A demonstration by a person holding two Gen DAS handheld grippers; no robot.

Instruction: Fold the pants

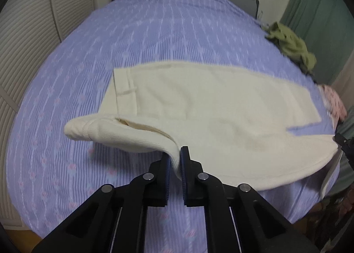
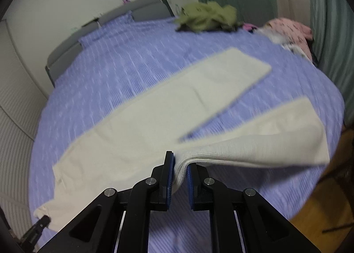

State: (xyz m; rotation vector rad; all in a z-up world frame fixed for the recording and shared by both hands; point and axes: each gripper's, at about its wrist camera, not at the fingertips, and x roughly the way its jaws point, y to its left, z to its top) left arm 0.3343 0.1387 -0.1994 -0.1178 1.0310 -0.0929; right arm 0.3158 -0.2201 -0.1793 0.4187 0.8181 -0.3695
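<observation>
Spread across a bed point(image 1: 66, 76) under a lilac patterned sheet: cream pants point(image 1: 199, 98), waistband end to one side, two legs splayed to the other, near edge raised off the sheet. Clamped on that edge at the waist end by the left gripper point(image 1: 176, 162) and along the near leg by the right gripper point(image 2: 180, 171), fingers of both nearly together on bunched cloth. Probably held so to carry the near leg over the far one.
</observation>
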